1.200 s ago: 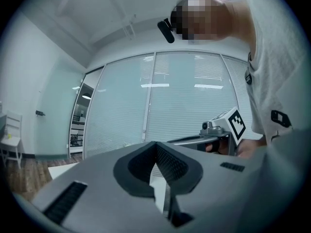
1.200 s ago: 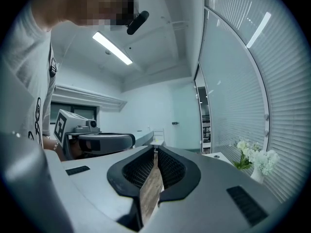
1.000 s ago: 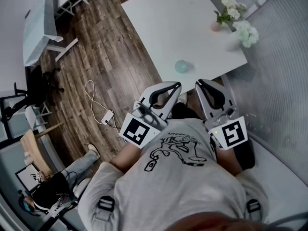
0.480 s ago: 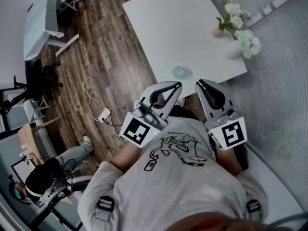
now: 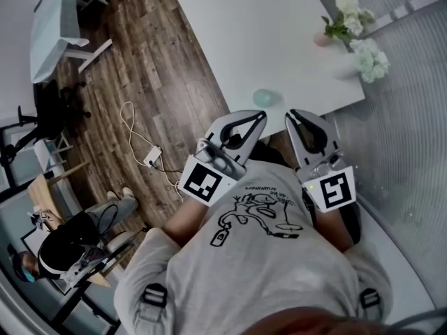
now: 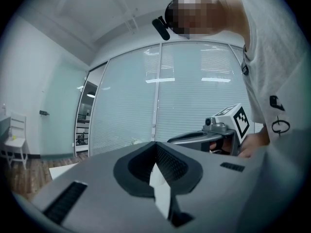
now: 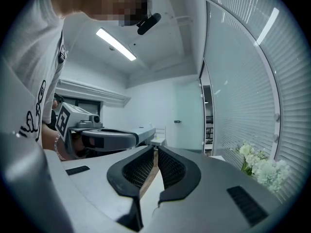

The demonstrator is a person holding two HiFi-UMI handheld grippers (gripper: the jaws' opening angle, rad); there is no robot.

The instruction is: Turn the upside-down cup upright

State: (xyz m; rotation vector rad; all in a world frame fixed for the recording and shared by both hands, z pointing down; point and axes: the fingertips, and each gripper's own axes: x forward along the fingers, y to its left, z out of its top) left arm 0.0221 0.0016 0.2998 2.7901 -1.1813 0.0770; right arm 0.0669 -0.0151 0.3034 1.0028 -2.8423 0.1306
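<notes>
A pale teal cup [image 5: 262,98] stands near the front edge of the white table [image 5: 258,26]; it looks like a rounded dome, and its rim is too small to make out. My left gripper [image 5: 261,115] is shut and empty, its tip just short of the table edge below the cup. My right gripper [image 5: 290,114] is beside it to the right, also shut with nothing between the jaws. In the left gripper view the left gripper [image 6: 155,145] shows its jaws pressed together. The right gripper [image 7: 156,150] in its own view shows only a thin slit. The cup appears in neither gripper view.
White flowers [image 5: 347,16] in a small pot and a second bunch [image 5: 371,58] stand at the table's right side by the blinds. A cable with a power adapter [image 5: 151,157] lies on the wooden floor at left. A seated person [image 5: 66,250] is at lower left.
Both grippers have moved forward towards the table edge and the cup, jaws unchanged. The seated person at lower left has shifted a little.
</notes>
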